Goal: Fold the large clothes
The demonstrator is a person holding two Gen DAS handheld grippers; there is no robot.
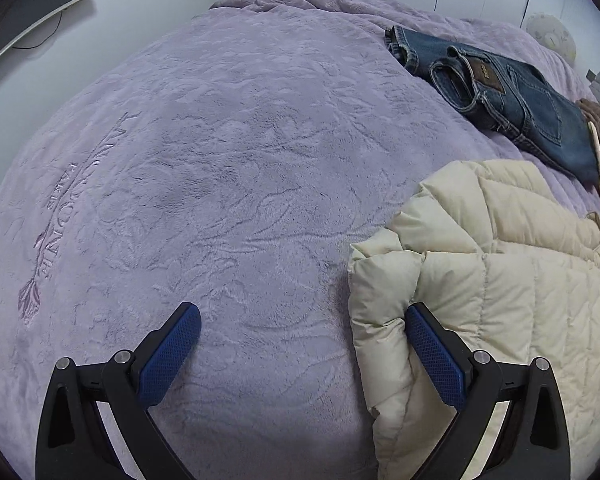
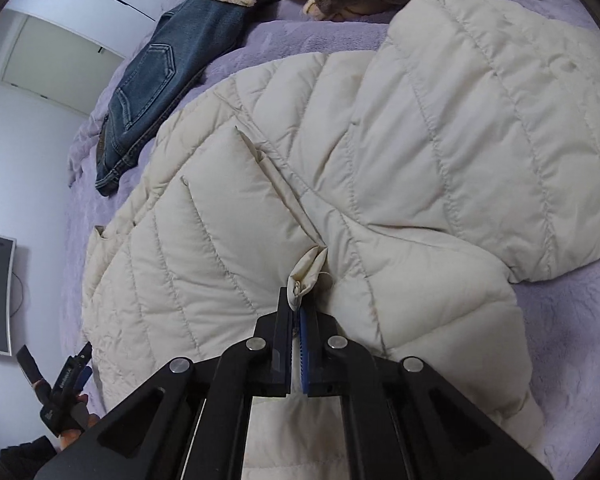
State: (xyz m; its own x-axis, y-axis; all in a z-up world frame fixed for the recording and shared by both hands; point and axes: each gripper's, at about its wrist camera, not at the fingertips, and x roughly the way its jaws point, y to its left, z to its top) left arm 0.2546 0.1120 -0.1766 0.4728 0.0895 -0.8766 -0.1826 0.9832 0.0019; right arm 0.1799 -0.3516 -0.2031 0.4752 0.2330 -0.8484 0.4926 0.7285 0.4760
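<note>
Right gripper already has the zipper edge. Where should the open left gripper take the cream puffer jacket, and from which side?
Take the puffy folded edge of the cream puffer jacket nearest the left gripper. Come from the bare purple blanket side. One finger already sits against that roll, and its thick, rounded rim likely gives the pads something to pinch. The right gripper holds the zipper edge.

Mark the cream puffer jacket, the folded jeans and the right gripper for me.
cream puffer jacket [image 2: 440, 132], right wrist view, on a quilted panel.
folded jeans [image 1: 536, 108], left wrist view, on the back pocket.
right gripper [image 2: 296, 312], right wrist view, between its fingertips, pinching the jacket's edge.
</note>
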